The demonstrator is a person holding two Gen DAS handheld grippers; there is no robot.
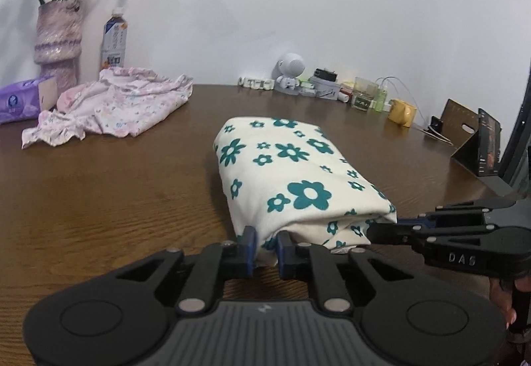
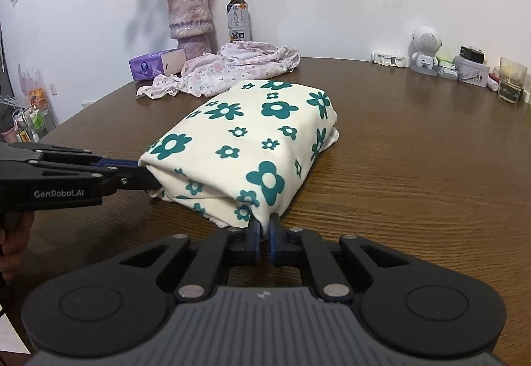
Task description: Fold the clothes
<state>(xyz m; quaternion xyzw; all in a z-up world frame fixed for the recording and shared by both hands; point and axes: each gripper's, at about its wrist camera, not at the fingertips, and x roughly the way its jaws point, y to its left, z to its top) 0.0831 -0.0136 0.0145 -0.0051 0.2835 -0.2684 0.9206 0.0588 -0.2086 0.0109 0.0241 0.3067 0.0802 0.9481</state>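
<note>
Both near corners of the folded flowered garment (image 1: 285, 173) pinched at once, one in each tool, probably so that the next fold or a shift goes evenly and the bundle keeps its layers together. Left gripper (image 1: 267, 245) clenched on the near left corner, cloth bunched between the blue pads. Right gripper (image 2: 264, 233) clamped almost fully together on the near right corner, only a thin edge of fabric inside. Lying in the middle of the wooden table (image 1: 99, 200), nearer to its front edge, already compact and thick. Crumpled pink garment (image 1: 116, 107) waiting unfolded near the far left edge, just beside the vase (image 1: 58, 40), apparently put aside for later. Small clutter lined along the far edge, well apart from the work.
</note>
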